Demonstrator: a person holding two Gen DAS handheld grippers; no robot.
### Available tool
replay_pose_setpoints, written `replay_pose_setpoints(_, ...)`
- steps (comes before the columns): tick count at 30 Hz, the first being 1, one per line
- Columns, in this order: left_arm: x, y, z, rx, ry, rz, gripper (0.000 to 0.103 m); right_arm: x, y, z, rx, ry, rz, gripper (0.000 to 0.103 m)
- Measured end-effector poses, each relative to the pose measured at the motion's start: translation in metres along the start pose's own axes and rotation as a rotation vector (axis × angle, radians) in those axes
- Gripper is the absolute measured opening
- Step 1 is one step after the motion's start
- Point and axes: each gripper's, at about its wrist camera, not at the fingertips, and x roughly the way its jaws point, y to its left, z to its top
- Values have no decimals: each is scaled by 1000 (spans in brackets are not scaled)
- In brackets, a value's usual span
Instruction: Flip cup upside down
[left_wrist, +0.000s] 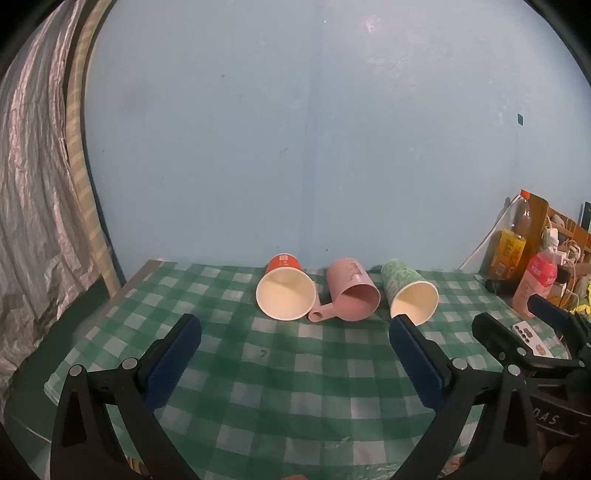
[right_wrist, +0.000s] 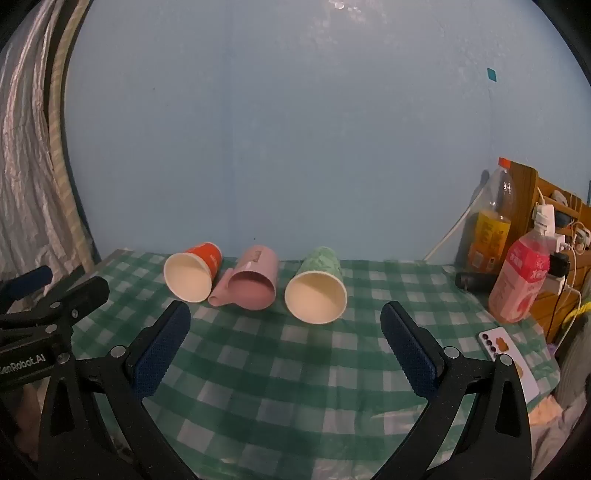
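Three cups lie on their sides on the green checked tablecloth (left_wrist: 280, 373), mouths toward me: a red paper cup (left_wrist: 286, 287) on the left, a pink mug (left_wrist: 352, 291) with a handle in the middle, a green paper cup (left_wrist: 408, 290) on the right. In the right wrist view they show as the red cup (right_wrist: 192, 275), pink mug (right_wrist: 253, 280) and green cup (right_wrist: 317, 286). My left gripper (left_wrist: 295, 325) is open and empty, short of the cups. My right gripper (right_wrist: 284, 314) is open and empty, just in front of the green cup.
At the right table edge stand a yellow-labelled bottle (right_wrist: 489, 229), a pink bottle (right_wrist: 522, 277), a dark object (right_wrist: 472, 282) and a phone (right_wrist: 506, 350). Wooden shelves with cables stand beyond. A blue wall is behind the table; a curtain hangs at left (left_wrist: 33, 184).
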Motion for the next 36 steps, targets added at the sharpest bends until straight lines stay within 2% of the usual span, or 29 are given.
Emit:
replay_pose_setpoints(8,7,-5,0,7,0,5,103,0,-3,0,9,2,-1,101)
replay_pose_setpoints(21,0,-4,-4,-11,-17,-11,103,1,-4,1,8,1,-3,101)
replay_pose_setpoints(36,-4,-8,-6,13,-37,-35,102,4,-7,1,16,7,-8,101)
